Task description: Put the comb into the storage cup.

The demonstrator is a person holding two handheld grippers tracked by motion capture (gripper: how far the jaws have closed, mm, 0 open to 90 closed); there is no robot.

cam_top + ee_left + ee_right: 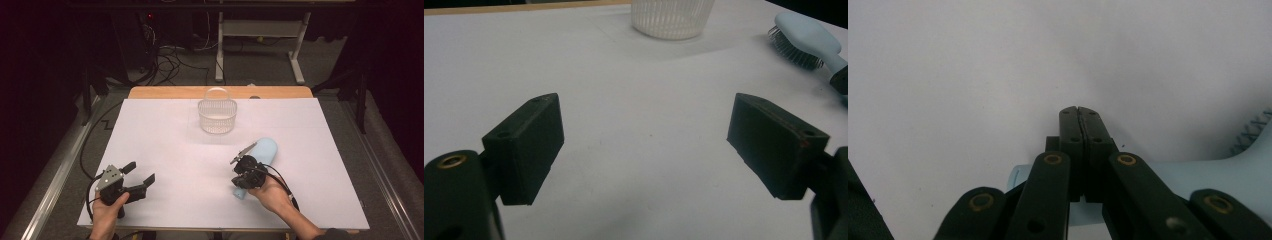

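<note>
Bright white tabletop, dark surroundings, soft shadows, slightly blurred close-ups

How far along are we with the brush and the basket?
Early. Nothing looks done yet: the brush lies on the table, apart from the basket, whose inside I can't make out. In hand: the right hand-held gripper sits over the brush handle with its jaws shut together; whether they pinch it is hidden. The left hand-held gripper is open over bare table. Left, probably: lifting the brush and carrying it to the basket.

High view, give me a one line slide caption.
Right gripper shut above a pale blue hairbrush; left gripper open; basket beyond.
</note>
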